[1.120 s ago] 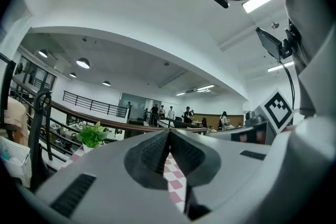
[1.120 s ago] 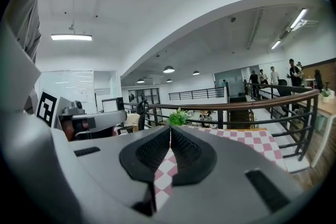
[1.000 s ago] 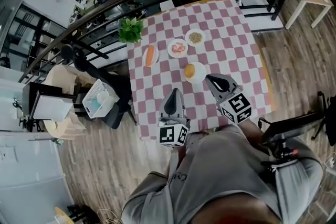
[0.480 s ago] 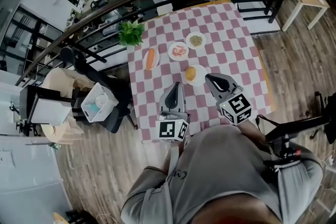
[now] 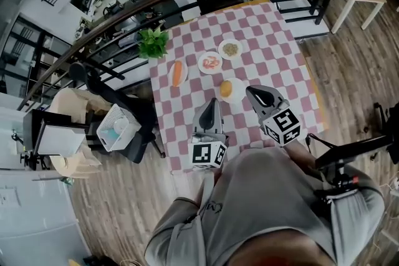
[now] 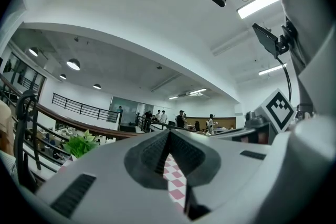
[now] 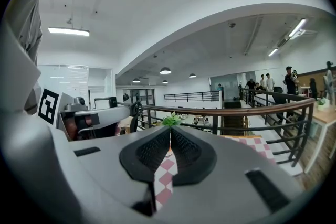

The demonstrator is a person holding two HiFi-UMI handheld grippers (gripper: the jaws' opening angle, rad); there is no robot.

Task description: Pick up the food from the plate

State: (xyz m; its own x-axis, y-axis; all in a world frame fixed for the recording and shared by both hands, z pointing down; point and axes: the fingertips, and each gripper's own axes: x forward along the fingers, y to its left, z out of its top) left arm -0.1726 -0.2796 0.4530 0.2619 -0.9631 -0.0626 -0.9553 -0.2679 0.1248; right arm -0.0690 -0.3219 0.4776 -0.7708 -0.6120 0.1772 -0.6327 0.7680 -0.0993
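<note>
Approach stage; nothing lifted yet. Left gripper (image 5: 213, 101) shut tight, empty, over the table's (image 5: 280, 65) near edge. Right gripper (image 5: 249, 91) likewise closed on nothing, just beside the nearest plate (image 5: 239, 93). On that plate, between table's middle and near edge: 1 round orange-yellow item (image 5: 225, 88), maybe a bun, too small to tell. 3 more plates further in: orange stick-shaped food (image 5: 177, 73) toward left edge, pinkish food (image 5: 211, 61) in the middle, greenish-tan food (image 5: 230, 47) toward far edge. Potted plant (image 5: 153, 42) at far-left corner. Next, prob.: open right jaws wide enough for the round item, tip down, lower w/ pads either side of it, close gently, lift straight up w/o dragging the plate.
</note>
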